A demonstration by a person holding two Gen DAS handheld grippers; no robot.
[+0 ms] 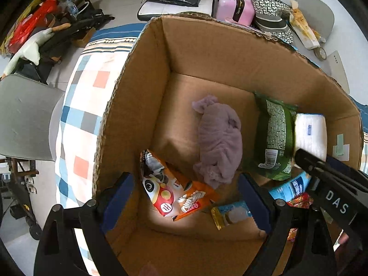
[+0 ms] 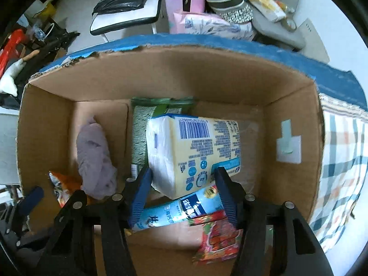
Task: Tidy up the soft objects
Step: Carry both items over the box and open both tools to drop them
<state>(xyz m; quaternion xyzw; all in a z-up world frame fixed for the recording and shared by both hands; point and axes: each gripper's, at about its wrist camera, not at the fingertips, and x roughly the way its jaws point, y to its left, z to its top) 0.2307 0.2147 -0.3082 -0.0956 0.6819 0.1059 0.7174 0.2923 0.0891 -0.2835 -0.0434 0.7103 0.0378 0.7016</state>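
— See the tissue pack (image 2: pixel 193 154)? It's down in the cardboard box (image 2: pixel 161 73), leaning on the green bag (image 2: pixel 140 135) at the back, with its near end riding up on the light blue packet (image 2: pixel 174 209). The right gripper (image 2: pixel 182 191) has a finger on each side of that near end.

— Is it squeezing it?

— Can't swear to it. The blue pads (image 2: pixel 142 193) sit right against the wrapper on both sides, but I see no dent. If it lifts on that loose a hold, the pack could slide out and drop on the red sweets bag (image 2: pixel 216 237) below.

— And it only has one end.

— Right, so the far end may sag and drag across the green bag, tipping it over.

— What about the other hand?

— The left gripper (image 1: pixel 186 197) hangs spread wide over the near left part of the box, nothing between its fingers. Below it lie the orange snack bag (image 1: pixel 174 193) and a small blue-and-gold packet (image 1: pixel 230 214), with the mauve cloth (image 1: pixel 218 142) just beyond.

— Tight in there.

— That's my worry. The two grippers are close together; the right one's body already crosses the left camera's view. One sideways swing and they knock, or a finger catches the box wall.
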